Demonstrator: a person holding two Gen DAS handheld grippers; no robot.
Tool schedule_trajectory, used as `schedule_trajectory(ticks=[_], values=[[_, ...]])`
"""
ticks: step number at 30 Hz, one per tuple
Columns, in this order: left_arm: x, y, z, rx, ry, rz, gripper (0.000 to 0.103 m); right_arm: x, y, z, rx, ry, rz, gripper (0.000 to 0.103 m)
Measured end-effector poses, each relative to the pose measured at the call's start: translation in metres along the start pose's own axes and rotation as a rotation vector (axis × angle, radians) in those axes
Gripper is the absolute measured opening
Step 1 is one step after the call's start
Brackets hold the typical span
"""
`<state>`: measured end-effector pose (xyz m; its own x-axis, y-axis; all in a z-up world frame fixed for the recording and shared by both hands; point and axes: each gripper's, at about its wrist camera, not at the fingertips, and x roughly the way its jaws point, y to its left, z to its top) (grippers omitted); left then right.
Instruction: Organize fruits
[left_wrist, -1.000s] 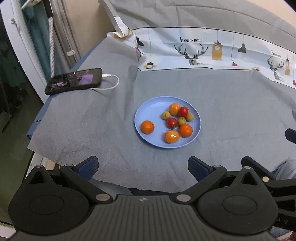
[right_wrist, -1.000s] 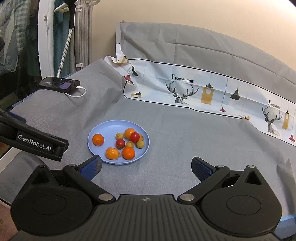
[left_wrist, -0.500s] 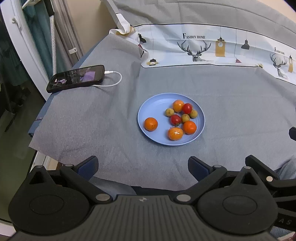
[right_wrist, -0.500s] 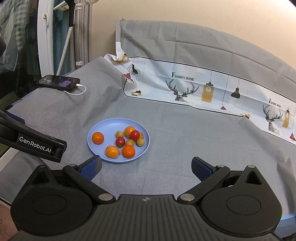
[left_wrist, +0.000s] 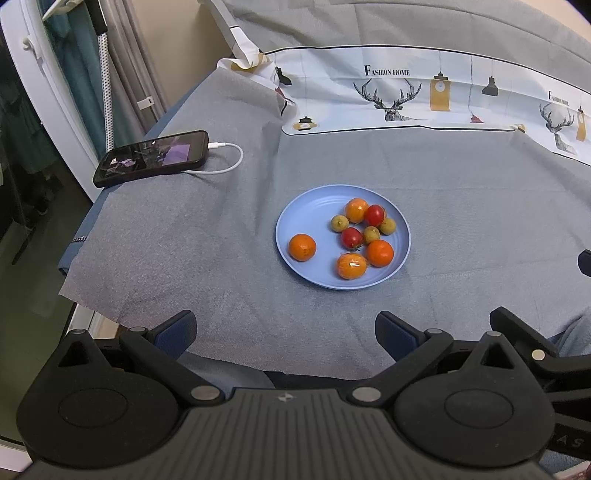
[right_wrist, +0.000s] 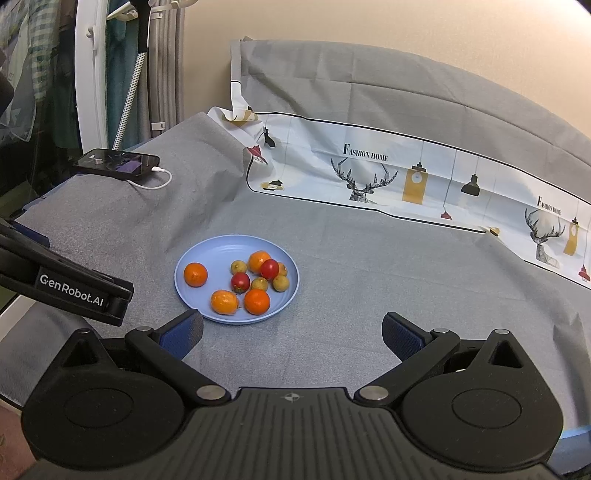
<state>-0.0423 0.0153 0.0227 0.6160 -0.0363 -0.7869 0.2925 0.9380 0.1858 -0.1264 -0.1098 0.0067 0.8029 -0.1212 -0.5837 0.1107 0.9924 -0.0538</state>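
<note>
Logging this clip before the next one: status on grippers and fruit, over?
Left gripper open, empty. Right gripper open, empty. All fruit on the plate, one orange apart from the cluster. Phone far left, nothing in the way.

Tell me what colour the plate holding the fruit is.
Light blue plate; the left wrist view shows it best.

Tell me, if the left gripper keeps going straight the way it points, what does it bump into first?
Probably the grey cloth just short of the blue plate, since the open left gripper tilts down at the table. A little farther along sit the oranges. Depth is hard to judge.
</note>
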Motion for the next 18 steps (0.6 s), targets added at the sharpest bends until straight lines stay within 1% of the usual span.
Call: schedule_trajectory(ticks=[18], values=[[0.0037,-0.0016,0.0015,0.006,0.013,0.002,0.103,0.0008,-0.0003,0.0001,0.002,0.003,-0.001,0.102]])
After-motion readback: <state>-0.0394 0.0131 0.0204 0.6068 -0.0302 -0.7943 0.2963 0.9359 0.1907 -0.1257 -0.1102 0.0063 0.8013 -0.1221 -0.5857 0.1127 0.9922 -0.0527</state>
